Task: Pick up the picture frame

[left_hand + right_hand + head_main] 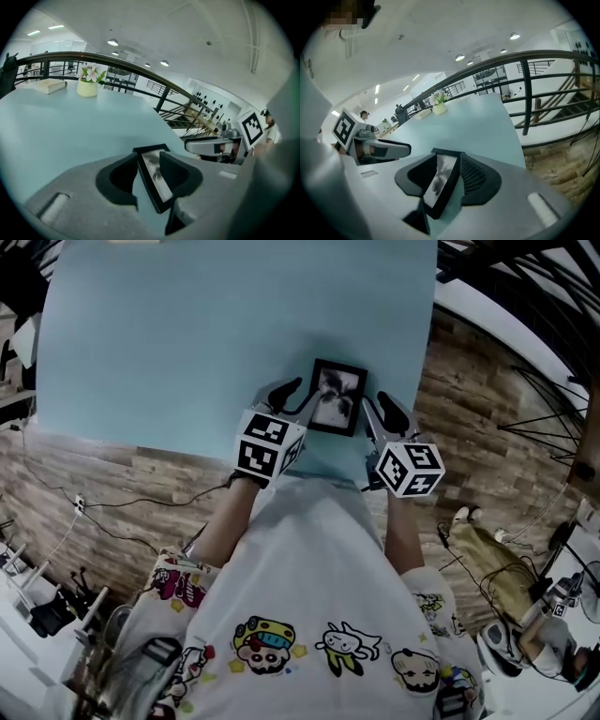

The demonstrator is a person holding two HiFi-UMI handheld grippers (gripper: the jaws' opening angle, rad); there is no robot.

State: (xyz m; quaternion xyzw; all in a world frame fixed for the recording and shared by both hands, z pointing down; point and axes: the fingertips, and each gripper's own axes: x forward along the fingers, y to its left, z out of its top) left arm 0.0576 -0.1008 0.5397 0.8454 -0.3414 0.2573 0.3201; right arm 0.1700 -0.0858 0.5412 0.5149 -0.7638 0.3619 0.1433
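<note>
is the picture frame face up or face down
Face up: the picture frame shows its photo from above, between the left gripper and right gripper.

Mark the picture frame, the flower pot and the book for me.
picture frame (pixel 337 397): head view, on the photo's centre.
flower pot (pixel 87 89): left gripper view, on the pot's front.
book (pixel 50 86): left gripper view, on its near side.

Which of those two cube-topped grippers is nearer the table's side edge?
The right gripper, shut on the picture frame's right edge: the table's side edge lies just beyond it. The left gripper holds the opposite edge, farther in.
</note>
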